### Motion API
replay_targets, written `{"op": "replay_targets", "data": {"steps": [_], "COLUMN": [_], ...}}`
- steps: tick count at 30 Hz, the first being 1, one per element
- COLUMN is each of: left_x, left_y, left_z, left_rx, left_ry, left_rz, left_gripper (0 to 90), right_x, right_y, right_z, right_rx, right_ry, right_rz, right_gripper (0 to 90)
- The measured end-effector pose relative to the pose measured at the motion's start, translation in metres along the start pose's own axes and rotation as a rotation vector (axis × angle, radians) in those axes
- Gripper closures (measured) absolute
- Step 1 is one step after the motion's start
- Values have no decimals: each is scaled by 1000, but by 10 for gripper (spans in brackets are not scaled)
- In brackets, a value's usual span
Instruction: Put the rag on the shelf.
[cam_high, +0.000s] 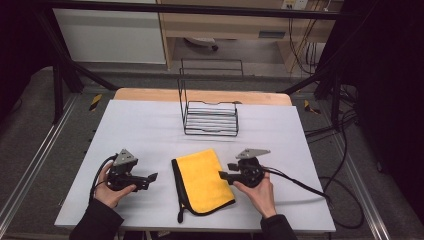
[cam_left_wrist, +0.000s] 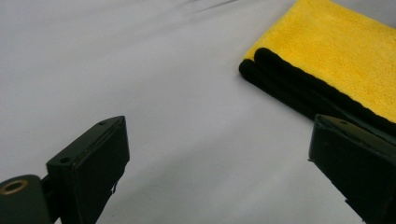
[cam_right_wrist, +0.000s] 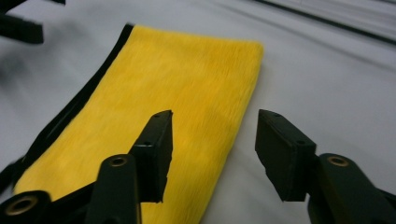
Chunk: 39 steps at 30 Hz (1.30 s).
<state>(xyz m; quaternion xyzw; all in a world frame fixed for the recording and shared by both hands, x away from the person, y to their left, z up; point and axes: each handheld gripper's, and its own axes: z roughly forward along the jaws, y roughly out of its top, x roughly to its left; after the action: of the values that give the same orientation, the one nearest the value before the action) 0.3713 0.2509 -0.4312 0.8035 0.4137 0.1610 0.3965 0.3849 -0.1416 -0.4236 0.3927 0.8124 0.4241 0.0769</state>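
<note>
Flanking folded yellow cloth (cam_high: 202, 181) on counter (cam_high: 145, 130), before wire rack (cam_high: 210, 119): left hand-held gripper (cam_left_wrist: 219, 154) wide open, right hand-held gripper (cam_right_wrist: 212, 140) half open, both empty. Risk: jaw snagging top layer, unfolding cloth.

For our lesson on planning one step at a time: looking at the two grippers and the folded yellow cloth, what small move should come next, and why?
Probably ease the right gripper forward and down over the near edge of the yellow cloth. Its jaws stand open with nothing between them, just above that edge, and the cloth lies flat and unheld on the table. The left gripper is also open, farther off.
</note>
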Motion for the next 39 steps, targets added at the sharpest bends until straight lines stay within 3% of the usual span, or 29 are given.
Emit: {"op": "replay_targets", "data": {"steps": [3,9,11,16,19,21,25,30,36,39], "left_x": [0,2,2,2,2,2,2,1,-2,-3], "left_y": [0,-1,-1,-1,-1,-1,-1,-1,1,3], "left_z": [0,-1,-1,0,0,0,0,0,3,5], "left_rx": [-2,-9,-8,-2,-6,-7,-4,-5,-3,-5], "left_ry": [-1,-1,-1,-1,-2,-4,-4,-7,-16,-21], "left_rz": [-1,-9,-5,-5,-8,-10,-8,-10,-10,-10], "left_gripper": [49,50,49,50,50,50,50,50,49,49], "right_x": [-10,-25,-29,-31,-30,-29,-26,-29,-33,-35], "right_y": [18,38,39,37,37,37,37,30,15,9], "right_z": [20,60,68,76,75,74,67,49,27,22], "right_rx": [-23,25,48,74,76,77,55,42,41,40], "right_ry": [3,-27,-39,-3,12,5,-21,-60,-124,-132], "right_rz": [-1,4,1,34,46,54,63,109,120,117], "right_gripper": [467,556,581,703,811,835,846,846,843,840]}}
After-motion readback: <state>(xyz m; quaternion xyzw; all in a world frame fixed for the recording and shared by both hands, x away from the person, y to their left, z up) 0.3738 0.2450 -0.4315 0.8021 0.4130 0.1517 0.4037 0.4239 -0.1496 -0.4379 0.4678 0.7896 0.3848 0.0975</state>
